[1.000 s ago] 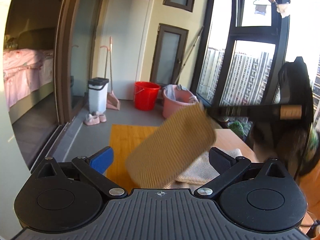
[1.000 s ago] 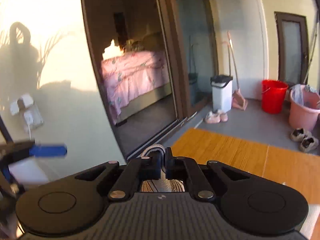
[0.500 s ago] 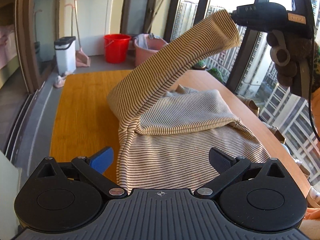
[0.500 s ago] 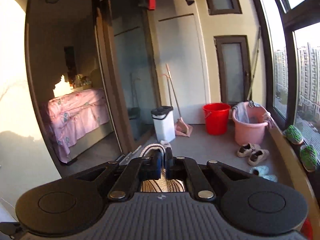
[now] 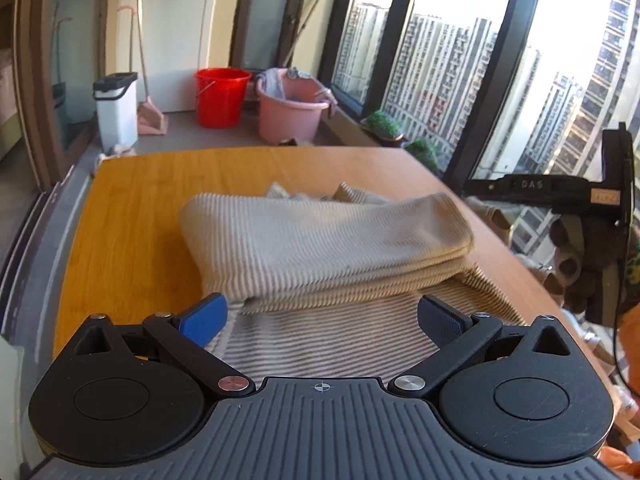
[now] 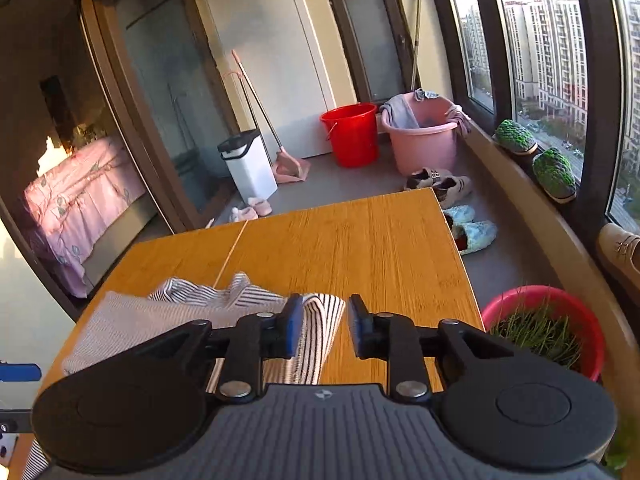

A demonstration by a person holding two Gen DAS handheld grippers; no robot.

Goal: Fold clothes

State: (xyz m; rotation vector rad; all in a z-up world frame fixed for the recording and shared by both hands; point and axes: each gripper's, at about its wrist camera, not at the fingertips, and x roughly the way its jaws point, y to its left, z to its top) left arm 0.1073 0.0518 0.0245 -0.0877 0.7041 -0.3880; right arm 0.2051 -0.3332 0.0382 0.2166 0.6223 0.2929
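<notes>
Striped garment (image 5: 328, 248): I see it lying on the wooden table (image 5: 132, 216), one part folded over the rest.
Left gripper (image 5: 320, 316): jaws spread wide above the garment's near edge, pinching nothing.
Right gripper (image 6: 320, 326): my jaws have just been opening; striped cloth sits loose between them, at the garment's right end.

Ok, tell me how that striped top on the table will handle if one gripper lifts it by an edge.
The striped top is probably floppy: its folded layer sags over itself. Likely light, since it drapes in thin layers. It may well unfold if lifted from one edge only, because nothing pins the fold on the wooden table.
</notes>
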